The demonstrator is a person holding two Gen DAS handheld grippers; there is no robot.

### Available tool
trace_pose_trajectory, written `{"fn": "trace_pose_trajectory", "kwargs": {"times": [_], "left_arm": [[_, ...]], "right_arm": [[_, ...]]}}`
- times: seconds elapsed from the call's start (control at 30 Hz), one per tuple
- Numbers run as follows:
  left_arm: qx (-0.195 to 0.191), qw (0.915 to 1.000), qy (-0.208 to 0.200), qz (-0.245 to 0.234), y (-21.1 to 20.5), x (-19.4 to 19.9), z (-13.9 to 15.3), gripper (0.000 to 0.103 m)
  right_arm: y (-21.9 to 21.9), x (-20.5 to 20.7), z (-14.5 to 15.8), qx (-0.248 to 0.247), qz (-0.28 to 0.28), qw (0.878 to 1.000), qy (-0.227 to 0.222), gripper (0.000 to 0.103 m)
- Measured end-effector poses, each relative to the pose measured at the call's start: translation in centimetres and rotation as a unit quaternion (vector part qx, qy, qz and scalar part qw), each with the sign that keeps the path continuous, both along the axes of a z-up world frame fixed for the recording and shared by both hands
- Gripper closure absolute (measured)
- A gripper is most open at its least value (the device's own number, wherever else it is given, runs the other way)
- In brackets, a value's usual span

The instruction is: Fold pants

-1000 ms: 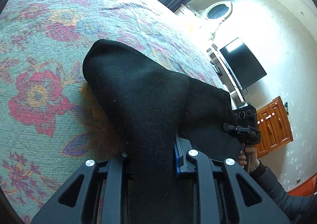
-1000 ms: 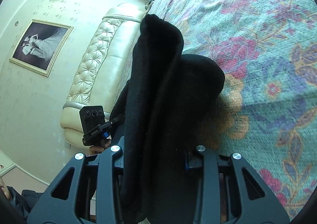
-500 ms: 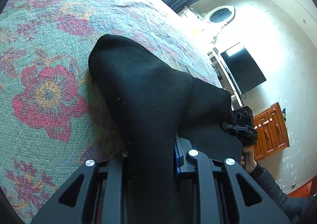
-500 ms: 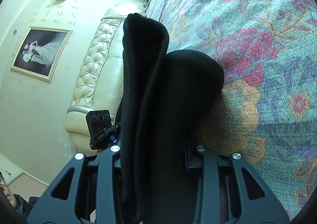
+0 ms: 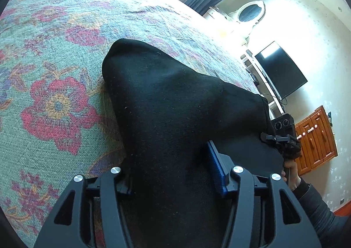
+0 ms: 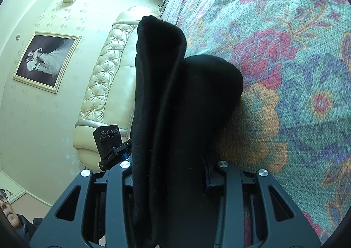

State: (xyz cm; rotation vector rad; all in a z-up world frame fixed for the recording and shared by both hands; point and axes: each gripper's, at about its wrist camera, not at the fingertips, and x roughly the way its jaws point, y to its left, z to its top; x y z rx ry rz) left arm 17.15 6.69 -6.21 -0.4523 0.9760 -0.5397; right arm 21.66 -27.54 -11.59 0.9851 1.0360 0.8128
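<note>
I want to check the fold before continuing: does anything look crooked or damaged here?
No damage shows. The black pants are bunched and humped between the left tongs and right tongs, not yet flat on the floral bedspread.

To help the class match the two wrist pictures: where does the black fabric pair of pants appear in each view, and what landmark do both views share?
Left wrist view: the black fabric pants fill the centre, clamped in the left gripper.
Right wrist view: the pants stand centre-left, clamped in the right gripper.
Shared landmark: the floral woven bedspread beneath the pants.
</note>
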Motion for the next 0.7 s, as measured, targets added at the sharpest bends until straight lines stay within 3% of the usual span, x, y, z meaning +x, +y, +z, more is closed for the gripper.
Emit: {"fn": "trace_pose_trajectory", "kwargs": {"times": [0.1, 0.27, 0.4, 0.7], "left_arm": [[0.017, 0.9997, -0.010, -0.010, -0.6, -0.1, 0.3, 0.030], [0.070, 0.9973, -0.021, -0.007, -1.5, -0.3, 0.9, 0.022], [0.078, 0.9968, -0.016, 0.007, -1.4, -0.3, 0.8, 0.021], [0.093, 0.9951, -0.018, 0.028, -1.2, -0.9, 0.7, 0.021]], "right_arm": [[-0.1, 0.0, 0.1, 0.003, -0.002, 1.000, 0.001, 0.062], [-1.3, -0.6, -0.3, 0.000, -0.012, 1.000, 0.002, 0.058], [-2.4, -1.5, -0.1, -0.003, -0.025, 1.000, 0.000, 0.052], [-6.1, -5.3, -0.5, 0.009, -0.068, 0.998, 0.011, 0.049]]}}
